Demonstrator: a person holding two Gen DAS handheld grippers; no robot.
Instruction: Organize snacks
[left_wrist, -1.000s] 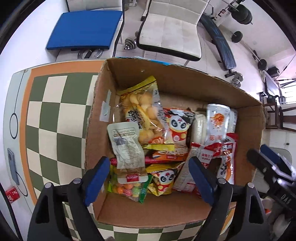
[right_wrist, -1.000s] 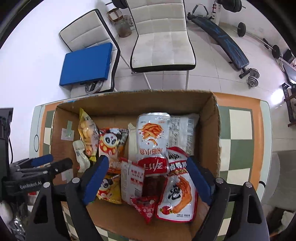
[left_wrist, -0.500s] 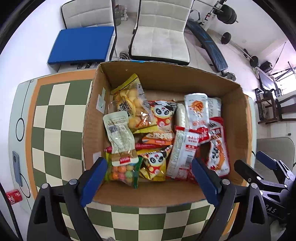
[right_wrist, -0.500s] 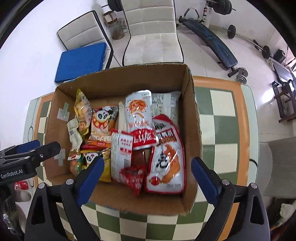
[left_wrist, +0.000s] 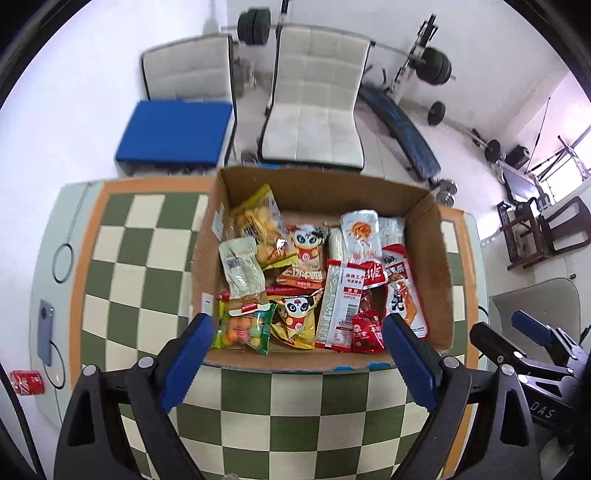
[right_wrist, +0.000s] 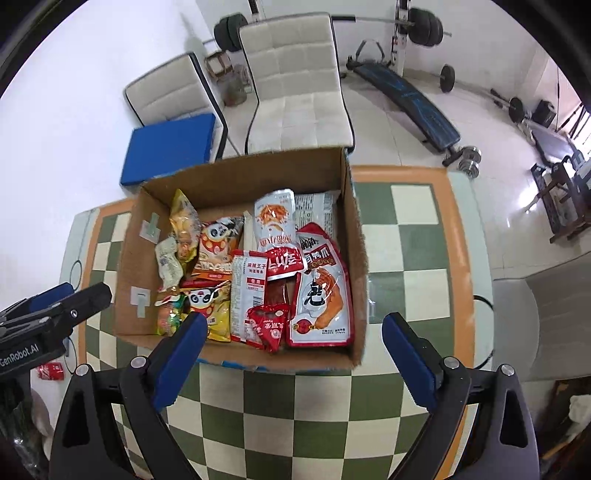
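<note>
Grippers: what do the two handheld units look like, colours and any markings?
Both match: the left gripper and the right gripper have matte black angular plastic frames with silver rivets and blue rectangular pads lining the jaws. White lettering reads "GenRobot.AI" on the left body, "DAS" on the right body. No cables or sleeves show.

White tiled floor, two cream padded chairs (left_wrist: 314, 110), one holding a blue cushion (left_wrist: 173, 133), blue weight bench (right_wrist: 406, 103), barbells (right_wrist: 424, 22), bright window light at right

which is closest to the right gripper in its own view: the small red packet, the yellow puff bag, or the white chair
From the right gripper:
1. Small red packet, front of the box.
2. Yellow puff bag, back left corner.
3. White chair, on the floor beyond the table.
</note>
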